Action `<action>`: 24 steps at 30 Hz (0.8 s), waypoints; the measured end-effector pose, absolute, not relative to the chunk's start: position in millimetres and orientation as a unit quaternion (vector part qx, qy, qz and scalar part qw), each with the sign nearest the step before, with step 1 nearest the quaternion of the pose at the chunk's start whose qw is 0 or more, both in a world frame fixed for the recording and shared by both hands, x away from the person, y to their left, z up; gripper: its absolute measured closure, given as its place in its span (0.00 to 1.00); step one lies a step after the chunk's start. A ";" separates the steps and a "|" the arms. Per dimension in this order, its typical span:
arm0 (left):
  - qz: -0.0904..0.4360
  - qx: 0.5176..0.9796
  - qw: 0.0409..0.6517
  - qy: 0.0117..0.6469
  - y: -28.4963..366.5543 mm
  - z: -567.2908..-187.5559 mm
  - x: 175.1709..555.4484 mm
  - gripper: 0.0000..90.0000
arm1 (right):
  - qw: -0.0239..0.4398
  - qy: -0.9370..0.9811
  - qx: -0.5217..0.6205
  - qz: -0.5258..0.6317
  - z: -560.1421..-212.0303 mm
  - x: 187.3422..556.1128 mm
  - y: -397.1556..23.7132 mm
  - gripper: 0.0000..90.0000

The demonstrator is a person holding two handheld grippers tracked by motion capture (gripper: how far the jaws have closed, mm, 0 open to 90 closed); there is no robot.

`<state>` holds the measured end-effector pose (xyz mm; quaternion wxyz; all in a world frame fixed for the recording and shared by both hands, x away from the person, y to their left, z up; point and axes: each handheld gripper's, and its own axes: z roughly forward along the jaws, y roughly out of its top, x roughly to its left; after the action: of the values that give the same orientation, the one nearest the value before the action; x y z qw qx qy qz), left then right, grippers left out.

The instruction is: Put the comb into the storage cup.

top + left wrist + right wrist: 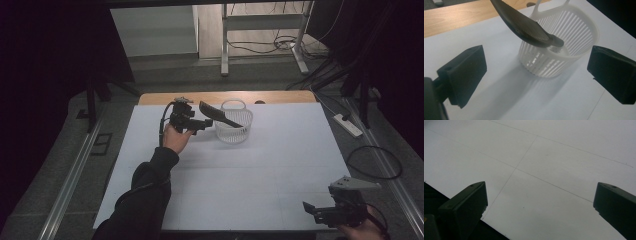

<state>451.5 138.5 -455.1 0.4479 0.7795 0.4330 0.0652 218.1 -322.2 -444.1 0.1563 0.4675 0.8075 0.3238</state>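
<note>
The black comb [524, 27] runs out of the left gripper view at the top edge, and its lower tip is hidden inside the white basket [579, 37]. The basket's handle is cut off there too.

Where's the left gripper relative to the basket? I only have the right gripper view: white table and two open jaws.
Observer: The left gripper hangs just left of the white slatted basket, near the table's far edge in the high view.
Operator: Holding anything?
Observer: No. In the left gripper view its jaws stand wide apart with nothing between them.
Operator: Basket empty?
Observer: No. A black comb-like tool leans in it, one end down inside, the other sticking out over the rim.
Operator: My gripper?
Observer: The right gripper sits at the near right corner of the white table.
</note>
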 end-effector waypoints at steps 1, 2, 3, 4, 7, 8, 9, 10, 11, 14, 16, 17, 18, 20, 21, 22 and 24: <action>0.067 0.781 0.447 0.431 138.7 -455.3 450.2 0.03 | 0.157 0.808 0.467 0.324 -444.1 218.0 -322.1 0.00; 0.071 0.783 0.444 0.429 138.7 -455.3 448.9 0.02 | 0.157 0.808 0.467 0.324 -444.1 218.0 -322.1 0.00; 0.076 0.786 0.442 0.426 138.7 -455.3 447.6 0.02 | 0.157 0.808 0.467 0.324 -444.1 217.9 -322.1 0.00; 0.080 0.788 0.440 0.423 138.6 -454.9 446.3 0.01 | 0.157 0.808 0.467 0.323 -444.1 218.0 -322.0 0.00; 0.093 0.795 0.434 0.414 138.5 -453.6 442.5 0.01 | 0.158 0.808 0.467 0.323 -444.1 218.0 -321.9 0.00; 0.096 0.797 0.433 0.411 138.6 -453.2 441.3 0.01 | 0.158 0.808 0.467 0.323 -444.1 218.0 -321.8 0.00; 0.099 0.798 0.432 0.409 138.7 -453.0 440.1 0.01 | 0.158 0.808 0.467 0.323 -444.1 217.9 -321.8 0.00; 0.101 0.799 0.432 0.407 139.2 -452.9 439.0 0.00 | 0.158 0.808 0.467 0.322 -444.1 217.9 -321.7 0.00; 0.101 0.799 0.432 0.406 139.5 -452.9 438.1 0.00 | 0.158 0.808 0.467 0.322 -444.1 217.8 -321.6 0.00; 0.103 0.799 0.433 0.405 141.0 -453.5 435.3 0.00 | 0.159 0.808 0.467 0.321 -444.0 217.6 -321.4 0.00; 0.104 0.801 0.431 0.403 141.8 -453.9 433.7 0.00 | 0.160 0.808 0.467 0.322 -443.9 217.5 -321.4 0.00; 0.105 0.801 0.431 0.402 142.0 -454.0 432.7 0.00 | 0.160 0.808 0.467 0.321 -444.0 217.6 -321.3 0.00; 0.107 0.802 0.430 0.401 142.1 -454.1 431.7 0.00 | 0.160 0.808 0.467 0.321 -444.0 217.6 -321.3 0.00; 0.108 0.804 0.429 0.398 142.5 -454.0 429.9 0.00 | 0.159 0.808 0.467 0.321 -444.0 217.7 -321.4 0.00; 0.109 0.804 0.429 0.396 142.6 -453.8 429.0 0.00 | 0.159 0.808 0.467 0.321 -444.0 217.6 -321.4 0.00; 0.112 0.805 0.429 0.395 142.6 -453.5 428.1 0.00 | 0.160 0.808 0.467 0.321 -444.0 217.6 -321.4 0.00; 0.114 0.806 0.429 0.392 142.6 -452.6 426.5 0.00 | 0.160 0.808 0.467 0.321 -444.0 217.6 -321.3 0.00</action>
<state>426.5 142.6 -452.6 0.4292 0.8055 0.3924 0.1139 217.6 -321.3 -444.0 0.1598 0.4670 0.8084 0.3209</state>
